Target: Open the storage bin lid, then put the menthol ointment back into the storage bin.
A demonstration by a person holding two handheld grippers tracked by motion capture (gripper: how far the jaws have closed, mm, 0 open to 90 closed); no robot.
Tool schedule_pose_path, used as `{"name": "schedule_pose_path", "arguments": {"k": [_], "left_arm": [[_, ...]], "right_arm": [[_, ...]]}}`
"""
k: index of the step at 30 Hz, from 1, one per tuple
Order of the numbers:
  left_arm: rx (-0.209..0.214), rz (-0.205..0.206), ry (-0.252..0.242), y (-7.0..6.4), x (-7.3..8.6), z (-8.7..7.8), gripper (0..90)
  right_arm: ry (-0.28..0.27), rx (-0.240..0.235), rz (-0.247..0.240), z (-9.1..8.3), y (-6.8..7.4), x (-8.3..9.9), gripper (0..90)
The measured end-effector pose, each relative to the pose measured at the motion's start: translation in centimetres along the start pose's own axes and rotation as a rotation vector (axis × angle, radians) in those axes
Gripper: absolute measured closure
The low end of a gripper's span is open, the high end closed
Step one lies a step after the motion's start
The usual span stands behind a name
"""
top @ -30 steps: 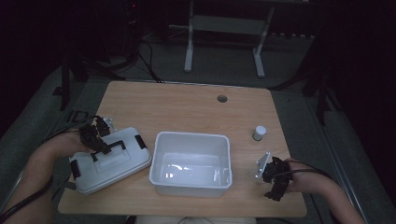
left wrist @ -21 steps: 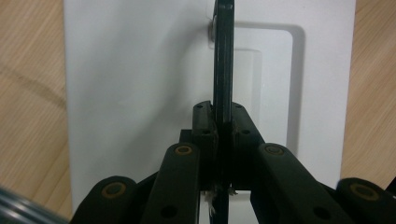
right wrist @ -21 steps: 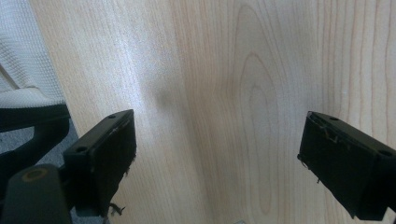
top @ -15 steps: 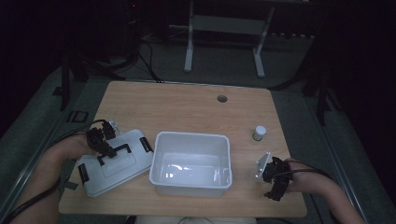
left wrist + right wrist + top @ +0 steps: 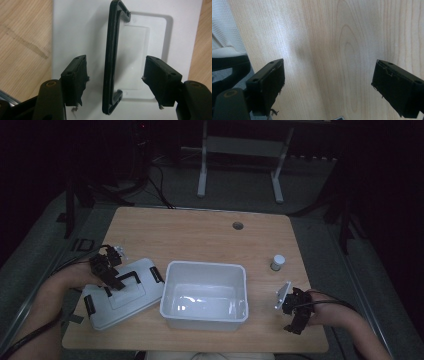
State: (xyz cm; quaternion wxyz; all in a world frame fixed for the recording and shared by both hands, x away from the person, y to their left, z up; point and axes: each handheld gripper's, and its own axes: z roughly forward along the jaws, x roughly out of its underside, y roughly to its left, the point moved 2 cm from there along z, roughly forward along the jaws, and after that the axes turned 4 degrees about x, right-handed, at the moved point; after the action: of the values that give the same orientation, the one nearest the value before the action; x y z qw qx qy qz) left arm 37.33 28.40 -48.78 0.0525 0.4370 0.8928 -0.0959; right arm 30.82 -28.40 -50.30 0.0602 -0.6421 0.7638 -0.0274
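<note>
While the white lid (image 5: 121, 294) lies flat at the near left corner of the worktop (image 5: 200, 232), the left gripper (image 5: 111, 276) hovers directly above it, jaws spread wide and holding nothing. Seen in the left gripper view, the lid's black handle (image 5: 112, 57) runs lengthwise between the two jaws, closer to the left jaw, with a clear gap on each side. Black latches sit at the lid's edges, one at the near left edge (image 5: 89, 304) and one at the far right edge (image 5: 157, 274). An open white bin (image 5: 205, 294) stands just beside the lid at the middle of the near edge; whether the two touch cannot be determined. Near the right edge stands a small white-capped container (image 5: 278, 262), well apart from the bin. The right gripper (image 5: 294, 312) is positioned at the near right corner, jaws fully apart and empty; the right gripper view shows bare wood grain (image 5: 342, 50) between them. A forearm enters from the near edge behind each gripper.
</note>
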Motion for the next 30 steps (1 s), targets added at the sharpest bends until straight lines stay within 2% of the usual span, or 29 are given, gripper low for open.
{"name": "schedule_pose_path", "arguments": {"k": [2, 6, 8, 10, 12, 14, 16, 18, 20, 24, 29, 30], "left_arm": [[0.0, -0.001, 0.006, 0.0, 0.1, -0.2, 31.7], [-0.002, -0.004, 0.002, -0.2, 0.3, -0.7, 31.6], [-0.009, -0.003, 0.014, -0.3, 0.3, -0.8, 31.6], [0.002, -0.008, 0.02, -0.3, 0.3, -0.9, 28.6], [0.004, -0.008, 0.023, -0.3, 0.4, -1.0, 28.5], [-0.012, -0.01, 0.027, -0.3, 0.5, -1.1, 28.6], [0.001, -0.012, 0.019, -0.3, 0.6, -1.2, 28.6], [-0.004, -0.017, 0.017, -0.3, 0.7, -1.3, 28.6], [-0.013, -0.01, 0.026, -0.3, 0.8, -1.3, 28.6], [0.003, -0.014, 0.016, -0.4, 0.8, -1.3, 28.6], [0.006, -0.018, 0.014, -0.4, 0.8, -1.3, 28.6], [0.006, -0.02, 0.021, -0.4, 0.9, -1.2, 28.6]], "right_arm": [[0.0, -0.001, 0.007, 0.0, 0.0, 0.1, 10.8], [-0.009, 0.006, 0.013, 0.1, -0.4, 0.2, 10.8], [-0.019, 0.024, 0.018, 0.0, -0.6, 0.3, 10.8], [-0.027, 0.024, 0.031, -0.1, -0.9, 0.4, 10.8], [-0.026, 0.025, 0.037, -0.2, -1.2, 0.5, 10.8], [-0.02, 0.028, 0.043, -0.2, -1.6, 0.6, 10.8], [-0.018, 0.04, 0.042, -0.3, -1.9, 0.7, 10.8], [-0.02, 0.031, 0.047, -0.4, -2.2, 0.8, 10.8], [-0.018, 0.039, 0.048, -0.4, -2.7, 0.9, 10.8], [-0.023, 0.041, 0.058, -0.7, -3.8, 1.1, 10.9], [-0.033, 0.065, 0.069, -0.9, -5.0, 1.3, 10.9], [-0.045, 0.071, 0.081, -1.1, -5.8, 1.4, 10.9]]}}
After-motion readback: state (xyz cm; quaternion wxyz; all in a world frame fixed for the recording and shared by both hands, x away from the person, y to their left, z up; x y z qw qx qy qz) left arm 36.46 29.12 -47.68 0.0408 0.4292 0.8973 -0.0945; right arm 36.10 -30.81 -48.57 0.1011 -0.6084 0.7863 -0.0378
